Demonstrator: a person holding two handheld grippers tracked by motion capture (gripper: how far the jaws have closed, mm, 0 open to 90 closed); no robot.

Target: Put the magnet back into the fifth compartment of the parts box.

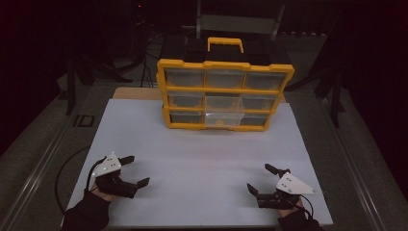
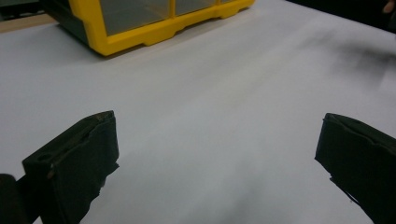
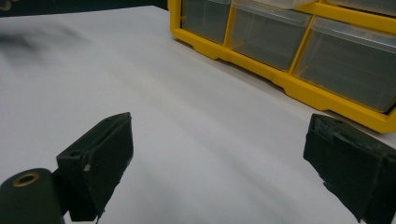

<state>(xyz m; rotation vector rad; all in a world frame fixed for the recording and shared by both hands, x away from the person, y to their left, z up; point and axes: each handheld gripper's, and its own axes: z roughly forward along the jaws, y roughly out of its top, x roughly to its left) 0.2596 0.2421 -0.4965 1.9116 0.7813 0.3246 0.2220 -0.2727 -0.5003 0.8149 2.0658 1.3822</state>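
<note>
Yellow plastic organizer, matt tabletop.

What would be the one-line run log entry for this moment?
left gripper: open, empty | right gripper: open, empty | yellow drawer cabinet: far side, bottom-middle drawer slightly out

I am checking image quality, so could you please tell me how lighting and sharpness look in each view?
High view: dim, dark surroundings, white table board lit; left gripper view: soft, dark smear at upper right; right gripper view: yellow plastic drawer cabinet fairly sharp, jaws close and soft.

Drawer cabinet at the far middle of your table.
Your left gripper sits near the front left corner, your right gripper near the front right, well apart.
</note>
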